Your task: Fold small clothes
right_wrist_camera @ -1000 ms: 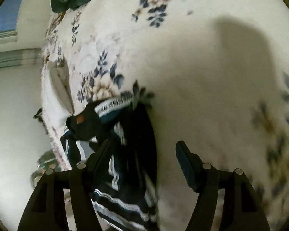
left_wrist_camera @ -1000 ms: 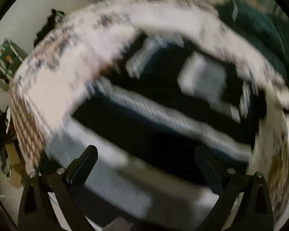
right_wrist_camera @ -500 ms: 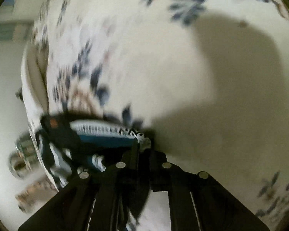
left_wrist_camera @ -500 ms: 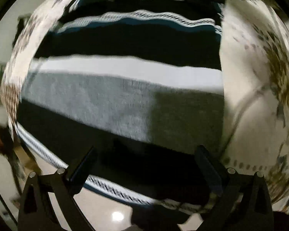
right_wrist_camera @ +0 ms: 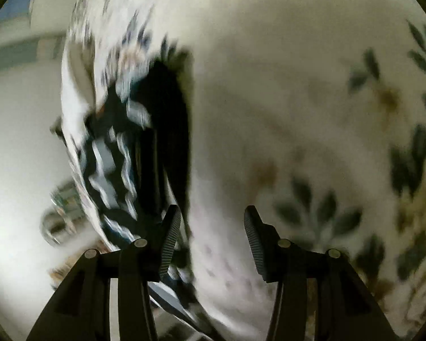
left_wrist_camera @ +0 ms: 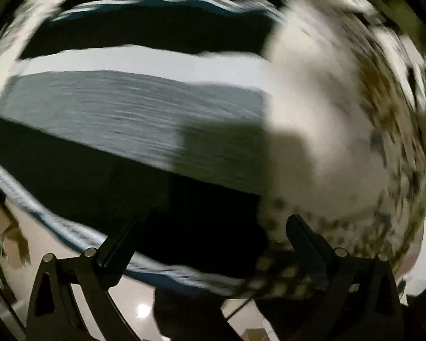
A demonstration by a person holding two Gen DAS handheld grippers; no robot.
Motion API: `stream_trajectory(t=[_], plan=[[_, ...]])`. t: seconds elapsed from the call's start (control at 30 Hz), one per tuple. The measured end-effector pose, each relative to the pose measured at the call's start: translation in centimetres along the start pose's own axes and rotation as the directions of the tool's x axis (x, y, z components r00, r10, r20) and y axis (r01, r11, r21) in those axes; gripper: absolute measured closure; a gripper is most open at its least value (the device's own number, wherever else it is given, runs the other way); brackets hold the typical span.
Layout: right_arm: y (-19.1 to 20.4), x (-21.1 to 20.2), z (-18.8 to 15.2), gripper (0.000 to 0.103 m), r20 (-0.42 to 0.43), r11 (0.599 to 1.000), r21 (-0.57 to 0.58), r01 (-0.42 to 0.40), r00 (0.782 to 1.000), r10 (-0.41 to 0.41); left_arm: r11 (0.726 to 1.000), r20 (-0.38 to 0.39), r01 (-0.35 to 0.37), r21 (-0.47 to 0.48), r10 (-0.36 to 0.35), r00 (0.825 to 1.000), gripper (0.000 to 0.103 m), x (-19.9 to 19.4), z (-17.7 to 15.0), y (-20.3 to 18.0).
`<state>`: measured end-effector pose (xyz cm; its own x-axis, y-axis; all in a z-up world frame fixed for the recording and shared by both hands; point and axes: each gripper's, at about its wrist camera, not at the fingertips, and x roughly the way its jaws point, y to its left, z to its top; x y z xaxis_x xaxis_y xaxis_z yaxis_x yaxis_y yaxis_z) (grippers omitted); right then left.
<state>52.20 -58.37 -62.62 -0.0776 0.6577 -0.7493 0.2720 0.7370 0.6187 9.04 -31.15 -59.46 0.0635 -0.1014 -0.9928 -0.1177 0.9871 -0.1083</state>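
Lying flat: striped garment [left_wrist_camera: 133, 119] on bedsheet [right_wrist_camera: 284, 85].

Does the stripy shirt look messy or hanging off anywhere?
A little. The striped garment lies at the floral bedsheet's edge, its hem reaching past it over the floor. The pictures are blurry, so wrinkles can't be judged.

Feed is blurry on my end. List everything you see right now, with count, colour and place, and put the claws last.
Striped garment: one, bands of black, grey, white and teal, spread flat on the bed at its near edge.
Floral bedspread: one, cream with dark blue and tan flowers, under the garment.
Floor: pale and glossy, below the bed edge.
Left claw: one, black, open, over the garment's lower right corner.
Right claw: one, black, open, over bare bedspread beside the garment's edge.
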Motion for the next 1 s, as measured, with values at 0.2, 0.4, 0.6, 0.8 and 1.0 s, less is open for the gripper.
stream_trajectory(t=[0.2, 0.4, 0.6, 0.8, 1.0], plan=[[2.0, 4.8, 5.2, 0.054, -0.038, 0.998, 0.022, -0.063, 0.997, 0.063, 0.992, 0.013, -0.117, 0.046, 0.117, 0.993, 0.096, 2.1, 0.3, -1.7], [6.2, 4.7, 4.8, 0.095, 0.023, 0.999, -0.052, 0.004, 1.0, -0.003, 0.999, 0.074, 0.019, -0.05, -0.015, 0.997, 0.098, -2.8, 0.8, 2.8], [13.9, 1.6, 3.5, 0.095, 0.056, 0.982, -0.16, 0.1, 0.994, -0.092, 0.98, 0.199, 0.157, -0.121, -0.131, 0.971, 0.098, -10.4, 1.2, 7.4], [24.9, 2.0, 2.1, 0.095, 0.098, 0.96, -0.232, 0.156, 0.986, -0.136, 0.94, 0.284, 0.281, -0.193, -0.221, 0.933, 0.099, -14.2, 2.9, 16.6], [37.0, 9.5, 1.1, 0.095, 0.137, 0.922, -0.293, 0.254, 0.965, -0.222, 0.882, 0.318, 0.382, -0.275, -0.291, 0.902, 0.099, -13.1, 3.6, 27.0]])
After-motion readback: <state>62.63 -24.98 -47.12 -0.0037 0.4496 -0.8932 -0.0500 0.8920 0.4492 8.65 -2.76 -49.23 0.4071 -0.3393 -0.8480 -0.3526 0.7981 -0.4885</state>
